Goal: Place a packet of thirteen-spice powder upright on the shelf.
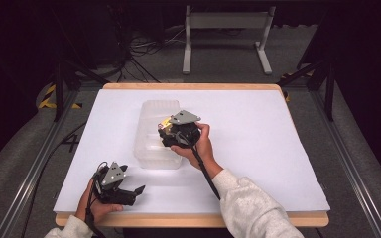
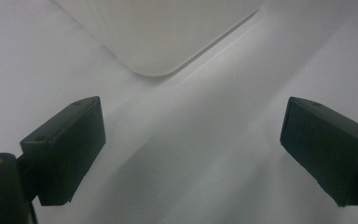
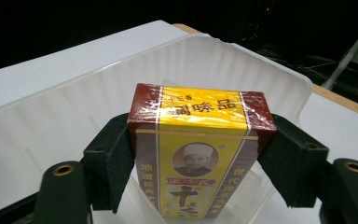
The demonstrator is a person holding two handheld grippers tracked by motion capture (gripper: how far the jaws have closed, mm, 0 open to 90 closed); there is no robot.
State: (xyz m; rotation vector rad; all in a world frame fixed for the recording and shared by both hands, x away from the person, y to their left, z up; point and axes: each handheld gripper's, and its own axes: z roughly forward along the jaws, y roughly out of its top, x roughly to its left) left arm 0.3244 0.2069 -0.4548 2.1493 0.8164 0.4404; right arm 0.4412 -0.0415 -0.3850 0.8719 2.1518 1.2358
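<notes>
- While I hold the right claw [image 3: 200,149] clamped on the yellow-and-maroon box [image 3: 200,140], one pad on each narrow side, the box hangs inside the clear plastic tub [image 1: 149,111], above its floor as far as I can judge.
- The tub sits near the middle of the worktop [image 1: 278,148], a little toward its left edge, long axis running from the near edge to the far edge.
- In the high view my right claw [image 1: 171,133] is over the tub's right wall, with the hand [image 1: 198,146] just outside it.
- My left claw [image 1: 129,193] rests near the worktop's near left corner, jaws wide apart and holding nothing; its own view shows a rounded corner of the tub [image 2: 154,42] ahead of it.
- Risk one: the box is wrapped in glossy film, so I judge it could slide between the pads if I tilt or jolt the claw.
- Risk two: the tub looks light and nothing steadies it; if my claw or the box knocks the wall, the tub may skid or tip.
- Risk three: if I let go while the box is high and upright, it may topple and land crooked.
- I cannot tell whether the box touches the tub's floor.
</notes>
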